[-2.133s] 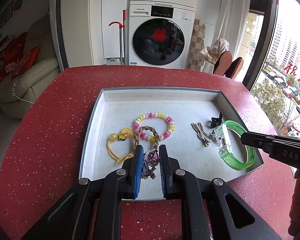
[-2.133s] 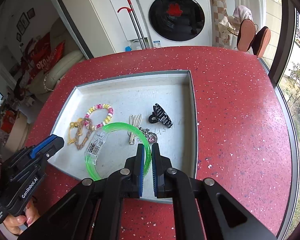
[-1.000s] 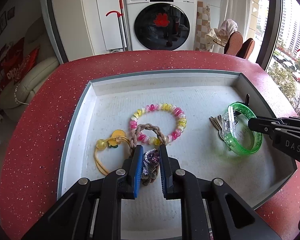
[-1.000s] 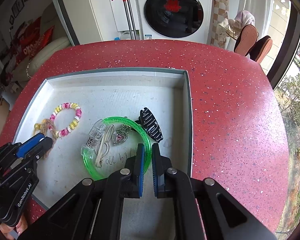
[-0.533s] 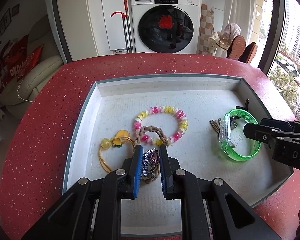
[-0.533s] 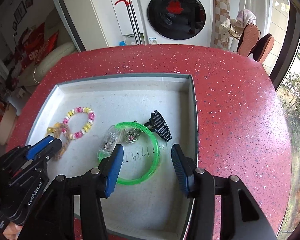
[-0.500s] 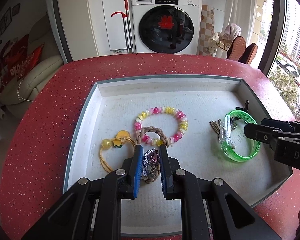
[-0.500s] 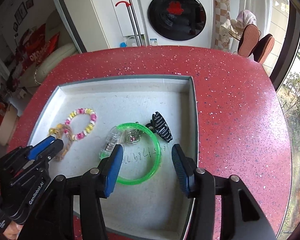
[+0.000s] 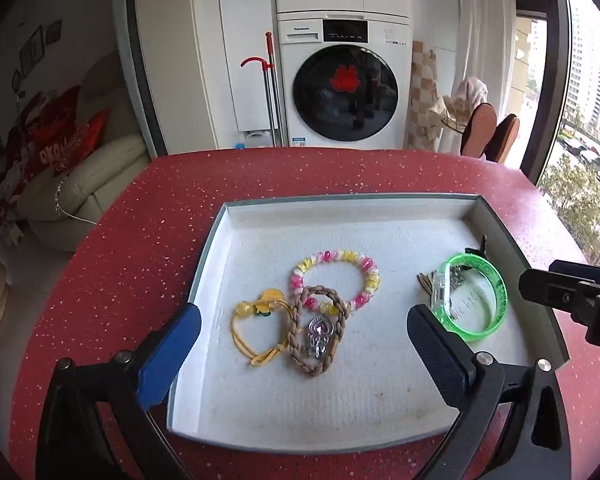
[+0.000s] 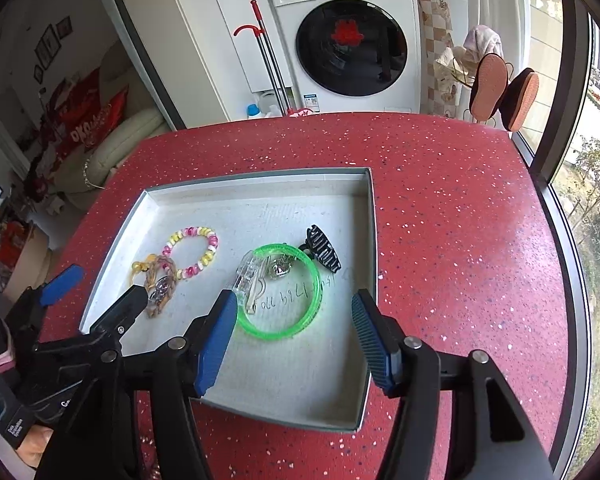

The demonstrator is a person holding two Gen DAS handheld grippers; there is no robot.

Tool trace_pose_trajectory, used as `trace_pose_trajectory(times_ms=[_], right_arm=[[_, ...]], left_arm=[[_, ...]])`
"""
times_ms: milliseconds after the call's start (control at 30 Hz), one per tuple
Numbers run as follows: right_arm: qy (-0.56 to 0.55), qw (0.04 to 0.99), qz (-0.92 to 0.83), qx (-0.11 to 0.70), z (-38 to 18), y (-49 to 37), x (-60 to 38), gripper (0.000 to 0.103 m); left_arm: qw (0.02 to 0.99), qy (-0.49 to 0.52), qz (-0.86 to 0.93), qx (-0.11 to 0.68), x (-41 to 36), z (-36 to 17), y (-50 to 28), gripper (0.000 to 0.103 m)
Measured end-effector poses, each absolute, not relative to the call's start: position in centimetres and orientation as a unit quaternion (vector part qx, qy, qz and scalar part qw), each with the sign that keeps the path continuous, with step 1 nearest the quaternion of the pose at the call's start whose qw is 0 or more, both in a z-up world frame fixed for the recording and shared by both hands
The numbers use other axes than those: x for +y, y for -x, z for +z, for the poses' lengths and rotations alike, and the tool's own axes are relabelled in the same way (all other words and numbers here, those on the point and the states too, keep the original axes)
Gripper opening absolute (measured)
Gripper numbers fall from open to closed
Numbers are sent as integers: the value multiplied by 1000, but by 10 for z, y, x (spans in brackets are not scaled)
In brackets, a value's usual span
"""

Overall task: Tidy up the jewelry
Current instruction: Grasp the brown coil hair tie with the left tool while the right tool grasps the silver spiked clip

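Red table top (image 9: 132, 248) with small white speckles; white tray (image 9: 340, 380) with grey rim; beaded bracelet (image 9: 334, 278) in pink, yellow and white; clear green bangle (image 9: 496, 304); yellow hair tie (image 9: 252, 334); brown braided loop (image 9: 296, 340); silver pendant (image 9: 318, 334), pink stone; black hair claw (image 10: 322, 250)

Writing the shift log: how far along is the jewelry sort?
Done: everything visible sits in the tray, the silver pendant on the braided band, the green bangle near the black claw clip. In hand: nothing; left tool and right tool are opening, empty. Left: items overlap, unseparated.
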State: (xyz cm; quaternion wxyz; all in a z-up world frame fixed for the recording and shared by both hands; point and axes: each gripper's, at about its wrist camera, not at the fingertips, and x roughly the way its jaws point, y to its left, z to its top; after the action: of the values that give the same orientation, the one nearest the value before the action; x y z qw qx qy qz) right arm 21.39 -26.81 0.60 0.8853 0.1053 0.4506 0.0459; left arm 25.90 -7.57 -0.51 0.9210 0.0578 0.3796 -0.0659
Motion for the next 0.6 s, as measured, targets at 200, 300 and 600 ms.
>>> trace_pose_trajectory(times_ms=[200, 300, 600], right_arm=[[-107, 887, 63, 445, 14, -189, -261, 79], [-104, 887, 74, 444, 17, -174, -254, 79], [-91, 875, 98, 465, 3, -123, -233, 79]], left_arm=[[922, -52, -63, 379, -62, 3, -238, 103], [921, -46, -63, 383, -53, 1, -221, 103], [905, -29, -77, 418, -26, -22, -165, 103]])
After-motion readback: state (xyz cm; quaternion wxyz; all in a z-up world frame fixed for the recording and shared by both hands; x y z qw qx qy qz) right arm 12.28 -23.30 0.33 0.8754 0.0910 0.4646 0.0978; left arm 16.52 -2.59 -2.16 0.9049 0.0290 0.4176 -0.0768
